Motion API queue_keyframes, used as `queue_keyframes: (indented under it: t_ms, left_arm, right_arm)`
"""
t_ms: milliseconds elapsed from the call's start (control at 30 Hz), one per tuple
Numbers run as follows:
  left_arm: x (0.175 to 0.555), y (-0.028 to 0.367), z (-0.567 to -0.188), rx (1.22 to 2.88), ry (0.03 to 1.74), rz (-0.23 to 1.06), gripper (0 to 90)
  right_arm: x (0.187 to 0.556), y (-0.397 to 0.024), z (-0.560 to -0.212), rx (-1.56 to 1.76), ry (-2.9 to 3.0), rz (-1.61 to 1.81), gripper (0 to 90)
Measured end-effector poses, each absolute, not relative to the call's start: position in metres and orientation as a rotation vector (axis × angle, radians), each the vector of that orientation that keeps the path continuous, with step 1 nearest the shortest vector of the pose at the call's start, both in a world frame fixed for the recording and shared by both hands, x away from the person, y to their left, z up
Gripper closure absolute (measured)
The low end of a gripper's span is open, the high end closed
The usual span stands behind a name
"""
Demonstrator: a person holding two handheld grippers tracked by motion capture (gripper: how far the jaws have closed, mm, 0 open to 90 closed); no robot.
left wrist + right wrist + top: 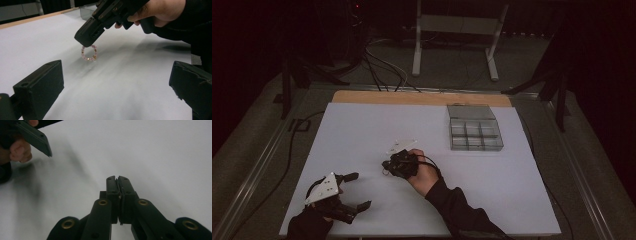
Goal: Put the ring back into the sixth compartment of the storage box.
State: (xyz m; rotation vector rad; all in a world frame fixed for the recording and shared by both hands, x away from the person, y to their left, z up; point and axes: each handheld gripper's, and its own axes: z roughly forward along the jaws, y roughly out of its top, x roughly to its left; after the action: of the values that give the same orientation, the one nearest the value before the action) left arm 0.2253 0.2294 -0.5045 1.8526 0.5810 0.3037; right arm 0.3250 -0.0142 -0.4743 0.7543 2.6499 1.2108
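Right gripper (pixel 86 42) clenched on small pink bead bracelet (pixel 88 53), which hangs from jaw tips just above white table (pixel 362 130), mid-table. Left gripper (pixel 354 191) released, jaws spread wide, holding nothing, near front edge. Step likely: carrying bracelet. Next probably needs travel toward clear compartment box (pixel 474 128), well apart, then careful release.

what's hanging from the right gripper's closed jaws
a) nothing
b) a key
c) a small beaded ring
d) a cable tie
c: in the left gripper view a small loop of pink and gold beads, the beaded ring, dangles from the tip of the right gripper, whose jaws are pressed together.
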Motion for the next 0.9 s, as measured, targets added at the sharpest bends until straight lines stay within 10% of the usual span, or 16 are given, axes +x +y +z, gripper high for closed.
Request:
queue_keyframes:
  t_ms: [900]
  left_arm:
    - [0.225, 0.230, -0.505, 1.856, 0.581, 0.302, 0.5]
  right_arm:
    - [0.336, -0.067, -0.452, 0.854, 2.537, 1.213, 87.9]
